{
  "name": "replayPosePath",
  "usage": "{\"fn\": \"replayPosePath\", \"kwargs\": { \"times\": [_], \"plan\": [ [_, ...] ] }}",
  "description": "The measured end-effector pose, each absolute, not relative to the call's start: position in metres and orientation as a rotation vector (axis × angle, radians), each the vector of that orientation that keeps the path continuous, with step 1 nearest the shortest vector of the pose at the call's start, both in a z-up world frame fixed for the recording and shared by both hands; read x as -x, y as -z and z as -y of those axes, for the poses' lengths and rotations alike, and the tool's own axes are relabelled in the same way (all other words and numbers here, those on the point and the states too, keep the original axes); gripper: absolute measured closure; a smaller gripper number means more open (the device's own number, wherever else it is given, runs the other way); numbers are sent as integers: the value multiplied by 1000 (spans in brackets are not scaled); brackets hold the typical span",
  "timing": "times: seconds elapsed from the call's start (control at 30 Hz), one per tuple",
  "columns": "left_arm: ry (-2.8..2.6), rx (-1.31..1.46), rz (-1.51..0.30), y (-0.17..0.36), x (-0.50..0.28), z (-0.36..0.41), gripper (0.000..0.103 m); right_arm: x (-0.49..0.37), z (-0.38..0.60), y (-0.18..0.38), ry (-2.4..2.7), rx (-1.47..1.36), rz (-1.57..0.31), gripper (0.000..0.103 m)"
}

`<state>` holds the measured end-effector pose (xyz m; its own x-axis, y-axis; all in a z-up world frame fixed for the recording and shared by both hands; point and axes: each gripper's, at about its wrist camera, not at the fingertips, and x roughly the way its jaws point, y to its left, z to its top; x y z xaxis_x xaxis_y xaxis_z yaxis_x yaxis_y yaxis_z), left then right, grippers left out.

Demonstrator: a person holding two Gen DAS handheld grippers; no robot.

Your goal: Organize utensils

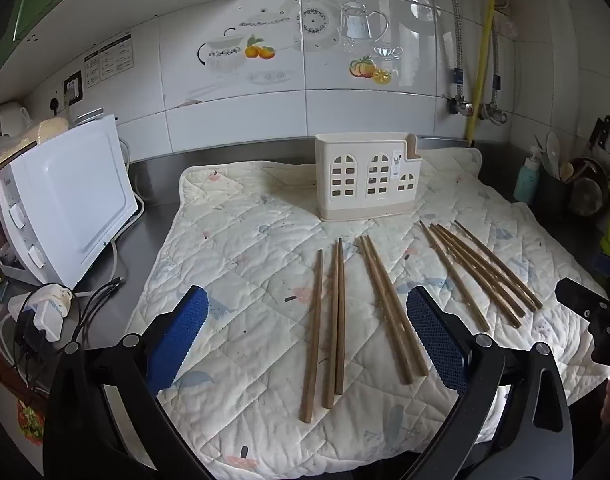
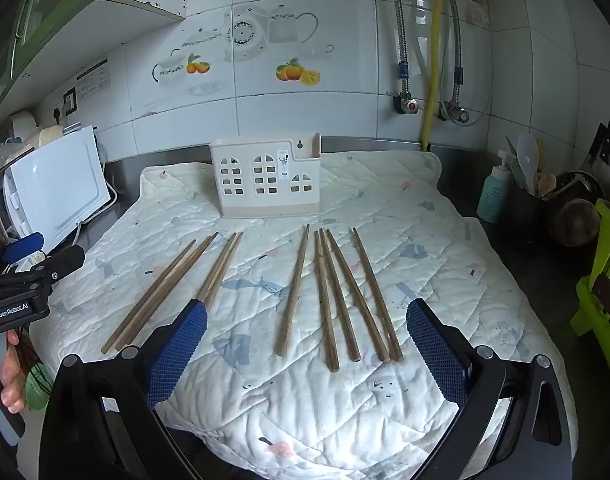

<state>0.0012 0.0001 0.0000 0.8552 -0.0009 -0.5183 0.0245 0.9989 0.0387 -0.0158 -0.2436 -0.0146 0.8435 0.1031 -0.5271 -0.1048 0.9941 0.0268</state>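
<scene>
Chopsticks (image 2: pixel 333 296) loose on quilt (image 2: pixel 445 240), frame centre; holder (image 2: pixel 265 176) upright behind, presumably destination. Left claw (image 1: pixel 307 336), right claw (image 2: pixel 307 344) both wide open, empty.

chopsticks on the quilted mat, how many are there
10, all lying loose on the quilted mat in front of the utensil holder: five chopsticks in the left group, five in the right group. None seems hidden.

Chopsticks (image 2: pixel 329 296) on quilted cloth (image 2: pixel 425 240), holder (image 2: pixel 265 176) behind
</scene>
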Motion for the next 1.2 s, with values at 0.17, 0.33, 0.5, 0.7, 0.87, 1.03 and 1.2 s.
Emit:
{"fn": "replayPosePath", "kwargs": {
  "times": [0.17, 0.33, 0.5, 0.7, 0.87, 1.03, 1.2],
  "plan": [
    [13, -40, -541, -2, -2, 2, 5, 17, 244, 13, -107, 9, -550, 6],
    [12, -36, -539, 1, 0, -2, 5, 18, 243, 15, -107, 2, -545, 6],
    [16, -29, -552, 3, 0, -4, 5, 19, 243, 16, -115, 0, -549, 6],
    [5, -28, -567, 6, -3, -5, 5, 18, 243, 14, -118, 1, -547, 6],
    [-2, -14, -569, 7, -5, -8, 5, 19, 242, 13, -124, -2, -544, 6],
    [-5, -14, -568, 9, -5, -8, 5, 19, 241, 14, -128, -4, -540, 6],
    [-11, -14, -572, 11, -6, -9, 5, 18, 241, 14, -132, -8, -541, 6]
  ]
}}
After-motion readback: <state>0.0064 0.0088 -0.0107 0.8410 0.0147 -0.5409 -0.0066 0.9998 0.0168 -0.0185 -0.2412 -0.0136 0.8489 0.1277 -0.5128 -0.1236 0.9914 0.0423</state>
